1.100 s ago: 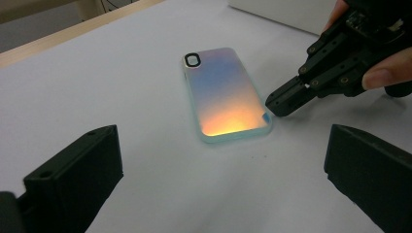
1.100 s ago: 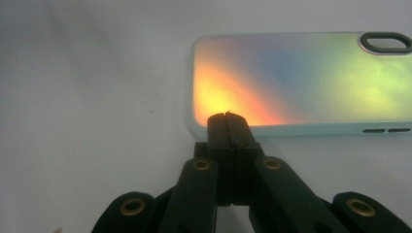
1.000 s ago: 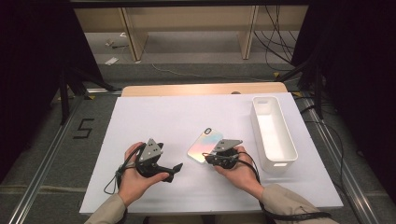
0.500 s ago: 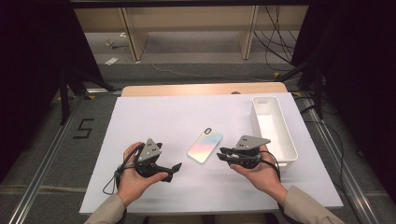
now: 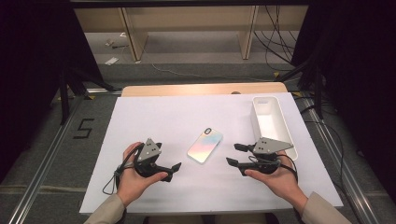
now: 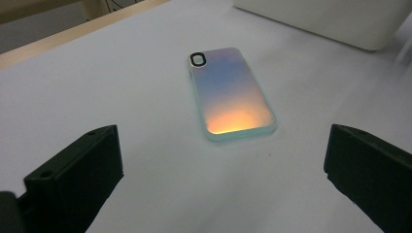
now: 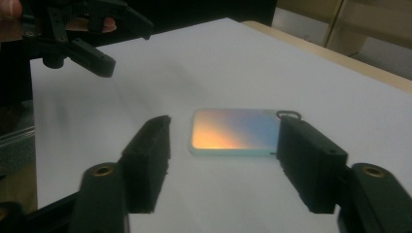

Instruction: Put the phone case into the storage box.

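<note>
So, right gripper just backed off toward the table's right edge, jaws lately opening, nothing between them now. Phone case left lying flat mid-table, closer to the near edge, so probably placed and done. Left gripper parked wide open, also empty. White sheet over a wooden table, white bin at the right edge, dark room around.

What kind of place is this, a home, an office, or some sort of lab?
Most likely a lab recording station. A table under a white sheet holds just a phone case and a white bin, loose cables run across the floor, and a taped number five marks the spot.
</note>
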